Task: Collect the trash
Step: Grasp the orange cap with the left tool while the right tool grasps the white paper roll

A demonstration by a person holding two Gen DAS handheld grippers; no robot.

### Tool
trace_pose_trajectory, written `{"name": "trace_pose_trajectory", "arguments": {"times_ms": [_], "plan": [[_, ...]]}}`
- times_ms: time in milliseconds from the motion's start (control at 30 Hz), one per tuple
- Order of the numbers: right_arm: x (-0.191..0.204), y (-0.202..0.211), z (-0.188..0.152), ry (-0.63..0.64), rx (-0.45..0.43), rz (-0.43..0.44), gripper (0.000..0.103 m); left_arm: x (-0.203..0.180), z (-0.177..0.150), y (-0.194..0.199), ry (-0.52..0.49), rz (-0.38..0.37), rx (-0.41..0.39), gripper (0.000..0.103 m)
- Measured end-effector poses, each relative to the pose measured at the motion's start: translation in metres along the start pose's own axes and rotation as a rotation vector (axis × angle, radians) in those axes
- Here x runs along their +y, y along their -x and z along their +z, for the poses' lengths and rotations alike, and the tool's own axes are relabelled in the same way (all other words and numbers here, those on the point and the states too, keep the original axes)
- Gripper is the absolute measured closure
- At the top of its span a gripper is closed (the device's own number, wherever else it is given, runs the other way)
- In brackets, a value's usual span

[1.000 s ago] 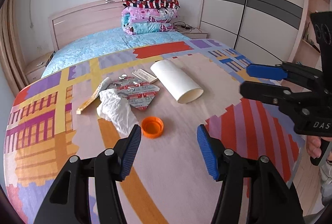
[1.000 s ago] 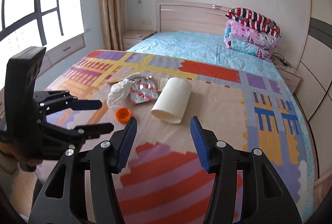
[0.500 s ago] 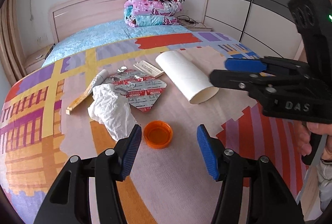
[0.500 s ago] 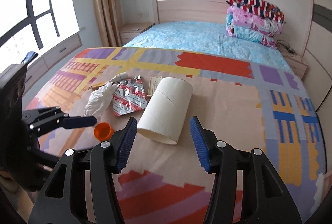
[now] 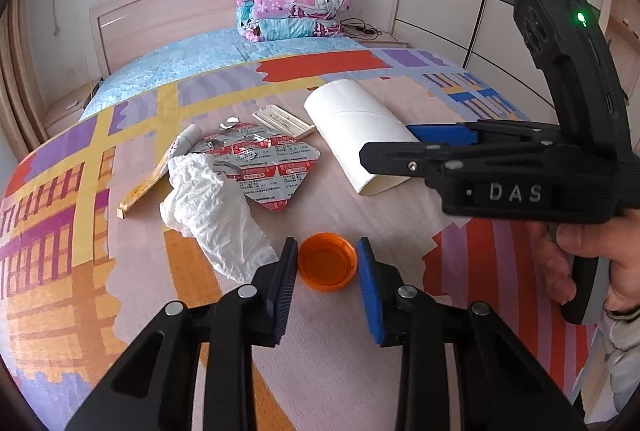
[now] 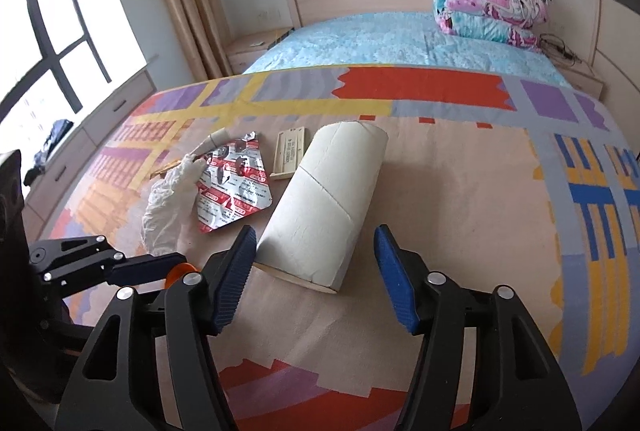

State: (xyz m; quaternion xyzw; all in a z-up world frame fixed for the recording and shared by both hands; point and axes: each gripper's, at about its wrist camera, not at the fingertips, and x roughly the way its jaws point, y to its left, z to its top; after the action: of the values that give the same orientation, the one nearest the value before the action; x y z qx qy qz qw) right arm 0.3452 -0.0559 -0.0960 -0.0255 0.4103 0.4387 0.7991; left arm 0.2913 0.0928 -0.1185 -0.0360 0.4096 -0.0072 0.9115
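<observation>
On the patterned bedspread (image 5: 360,371) lies an orange bottle cap (image 5: 327,265), open side up. My left gripper (image 5: 327,263) is closing, and both blue pads touch the cap's sides. A crumpled white glove (image 5: 216,215), foil blister sheets (image 5: 264,167), a flat pale card (image 5: 284,121) and a thin yellow stick (image 5: 144,187) lie just beyond. A white cardboard tube (image 6: 324,199) lies on its side. My right gripper (image 6: 316,267) stands open astride the tube's near end, its pads clear of it. In the right wrist view the cap (image 6: 178,271) shows only as an orange sliver.
Folded quilts (image 5: 294,1) are stacked at the wooden headboard (image 5: 160,19). A wardrobe (image 5: 480,11) stands to the right of the bed, a window (image 6: 48,43) and a curtain to the left. A hand (image 5: 576,263) holds the right gripper's handle near the bed's right edge.
The left jaws have narrowed from wide open onto the orange cap. The right gripper has come down and forward, so the tube's near end now lies between its fingers.
</observation>
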Motion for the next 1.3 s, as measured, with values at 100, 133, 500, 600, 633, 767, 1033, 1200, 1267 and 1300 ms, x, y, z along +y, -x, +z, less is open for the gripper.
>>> {"name": "trace_pose_trajectory", "arguments": {"times_ms": [100, 133, 500, 600, 633, 767, 1033, 1200, 1267, 1300], "plan": [[0.0, 0.001, -0.001, -0.005, 0.0, 0.002, 0.053, -0.004, -0.002, 0.005, -0.007, -0.006, -0.005, 0.074], [0.001, 0.001, -0.001, -0.002, 0.0, 0.003, 0.053, -0.006, -0.003, 0.007, -0.01, -0.007, -0.008, 0.074], [0.012, -0.005, 0.003, -0.002, 0.024, -0.013, 0.063, -0.014, -0.004, 0.037, -0.018, 0.005, -0.044, 0.074], [0.009, 0.001, -0.001, -0.019, 0.024, -0.007, 0.067, -0.013, -0.007, 0.047, -0.014, 0.01, -0.054, 0.074], [0.009, 0.002, -0.002, -0.027, 0.025, 0.0, 0.068, -0.013, -0.007, 0.05, -0.012, 0.012, -0.058, 0.074], [0.008, 0.012, -0.007, -0.042, 0.015, 0.005, 0.073, -0.019, -0.011, 0.062, -0.011, 0.013, -0.069, 0.074], [0.01, 0.041, -0.019, -0.058, -0.014, -0.002, 0.078, -0.03, -0.022, 0.085, -0.009, 0.023, -0.085, 0.074], [0.019, 0.065, -0.028, -0.039, -0.047, -0.008, 0.079, -0.037, -0.03, 0.102, -0.006, 0.028, -0.099, 0.074], [0.024, 0.075, -0.031, -0.024, -0.062, -0.015, 0.079, -0.04, -0.032, 0.107, -0.008, 0.029, -0.105, 0.074], [0.026, 0.077, -0.032, -0.021, -0.064, -0.015, 0.079, -0.043, -0.033, 0.111, -0.009, 0.03, -0.11, 0.074]]}}
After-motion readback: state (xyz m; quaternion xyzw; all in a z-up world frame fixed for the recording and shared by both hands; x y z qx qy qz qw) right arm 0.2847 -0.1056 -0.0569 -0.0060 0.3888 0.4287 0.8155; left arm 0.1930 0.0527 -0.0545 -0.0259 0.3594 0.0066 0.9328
